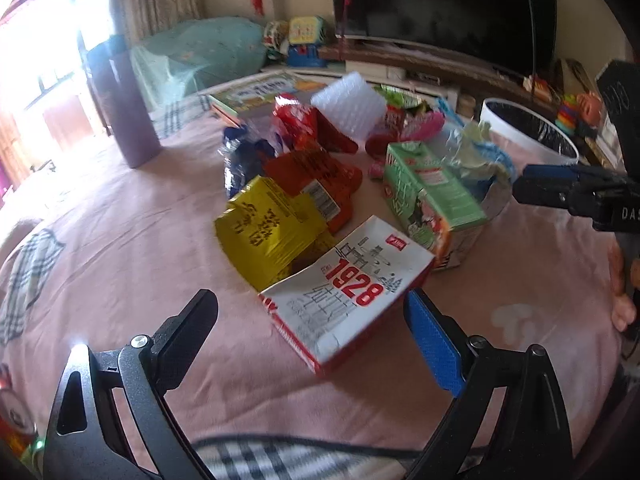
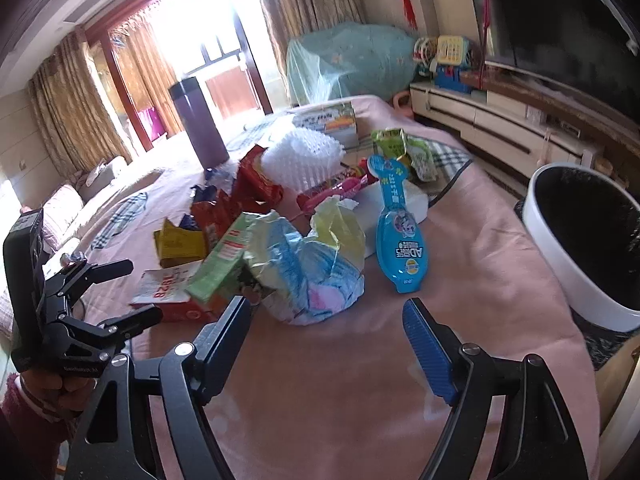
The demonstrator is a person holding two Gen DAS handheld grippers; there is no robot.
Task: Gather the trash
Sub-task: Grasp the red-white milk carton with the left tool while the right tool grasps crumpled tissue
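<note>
Beyond the left gripper's fingers (image 1: 204, 312), the white carton (image 1: 348, 292) covers the near corner of the yellow packet (image 1: 268, 228), whose print is blurred. The green carton (image 1: 432, 196) hides the base of the crumpled bag (image 1: 476, 152) behind it. Right of the right gripper's fingers (image 2: 428, 344), the bin (image 2: 560, 272) is cut off by the frame edge. The right gripper (image 1: 520, 184) shows only its fingertips at the right edge of the left view.

A heap of wrappers (image 1: 304, 184) lay mid-table (image 1: 120, 272), a flattened box (image 1: 348, 292) nearest the left wrist camera and a carton (image 1: 428, 200) to its right. A bin (image 1: 532, 136) stood beyond the table's right edge, a tumbler (image 1: 128, 104) at far left.
</note>
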